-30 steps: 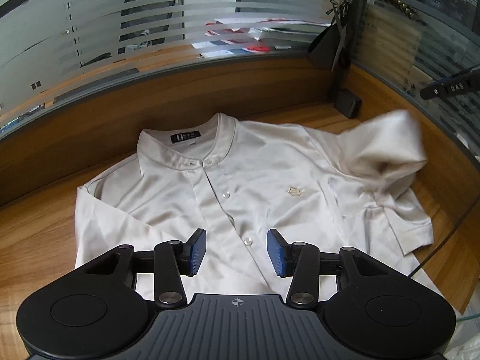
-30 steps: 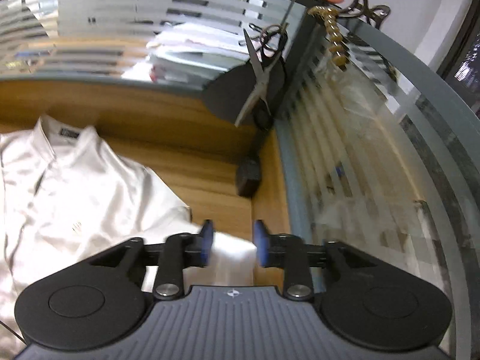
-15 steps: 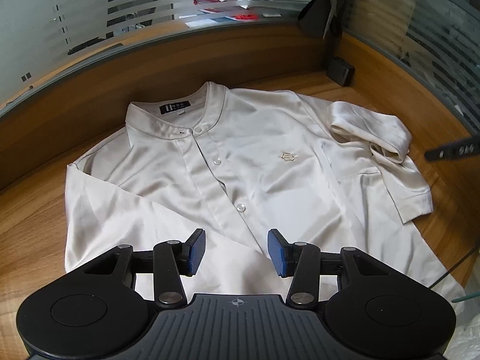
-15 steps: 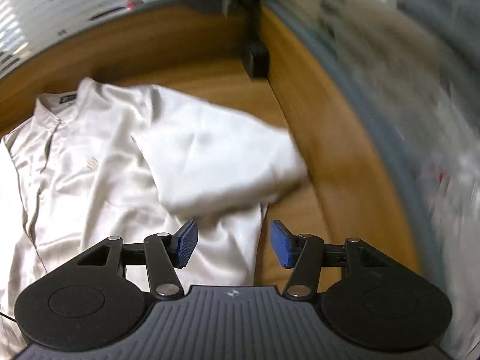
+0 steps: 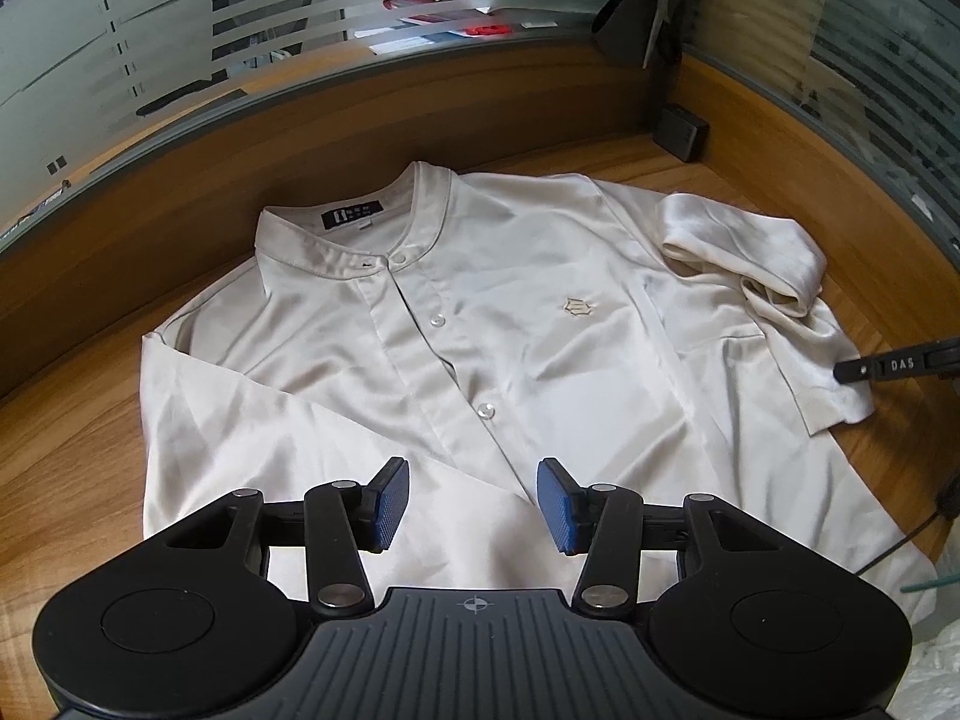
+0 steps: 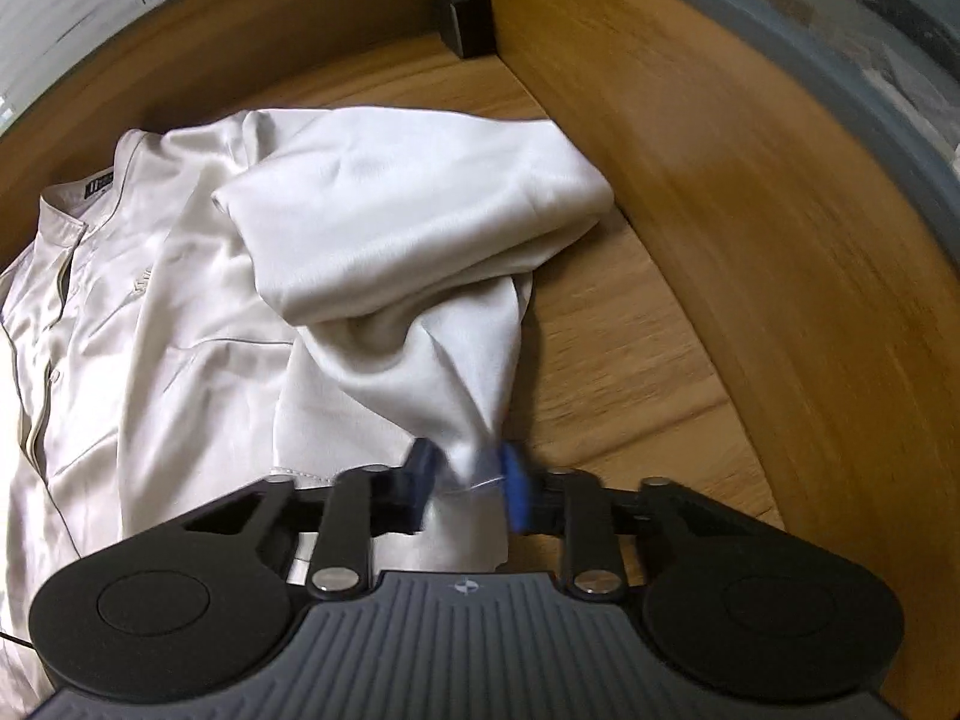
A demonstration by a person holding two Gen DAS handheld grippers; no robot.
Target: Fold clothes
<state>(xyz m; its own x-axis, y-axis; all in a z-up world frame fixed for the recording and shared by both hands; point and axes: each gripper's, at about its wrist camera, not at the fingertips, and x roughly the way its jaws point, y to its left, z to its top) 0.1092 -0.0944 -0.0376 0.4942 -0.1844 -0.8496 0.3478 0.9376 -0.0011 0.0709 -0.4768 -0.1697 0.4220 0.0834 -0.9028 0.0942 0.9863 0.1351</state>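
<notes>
The shirt (image 5: 510, 360) lies face up, collar toward the frame's upper left. Left gripper (image 5: 474, 504) hangs half-open, empty. Right gripper (image 6: 465, 480) pinches the sleeve (image 6: 420, 240) fabric.

Cream satin shirt (image 5: 480, 330) front-up on desk, right sleeve (image 6: 414, 240) crumpled.

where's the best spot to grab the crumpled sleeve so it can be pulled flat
Probably grip the sleeve at its hemmed cuff edge, coming from the outer side over the bare desk. The sleeve is doubled back on itself near the shoulder, so pulling the free end outward should unroll it. The right tongs already pinch cloth there; the left tongs hang open over the shirt front.
</notes>
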